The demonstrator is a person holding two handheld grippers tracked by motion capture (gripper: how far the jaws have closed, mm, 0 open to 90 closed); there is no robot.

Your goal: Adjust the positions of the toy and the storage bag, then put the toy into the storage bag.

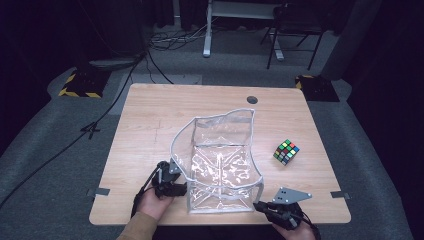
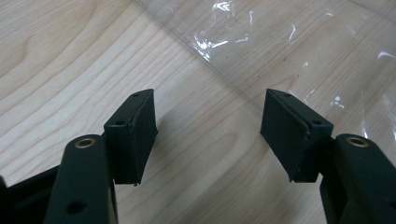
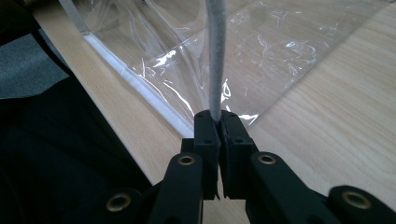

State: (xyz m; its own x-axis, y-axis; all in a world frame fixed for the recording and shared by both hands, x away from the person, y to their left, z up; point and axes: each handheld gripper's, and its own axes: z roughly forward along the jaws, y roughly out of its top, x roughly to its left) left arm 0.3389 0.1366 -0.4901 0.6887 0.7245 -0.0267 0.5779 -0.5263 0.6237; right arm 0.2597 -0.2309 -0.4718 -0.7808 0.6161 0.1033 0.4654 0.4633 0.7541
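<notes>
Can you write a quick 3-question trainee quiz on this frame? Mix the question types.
1. True or false: the left gripper is clamped on the clear plastic bag.
2. What does the right gripper hold?
A. the puzzle cube
B. the bag's grey edge trim
C. a cable
3. Fill in: seen from the high view, the puzzle cube sits on the table to the ___ of the bag, apart from it.

Key:
1. False. Its jaws stand wide apart over bare wood, with the bag's edge just ahead.
2. B. The jaws are shut on the grey edge trim.
3. right
</notes>
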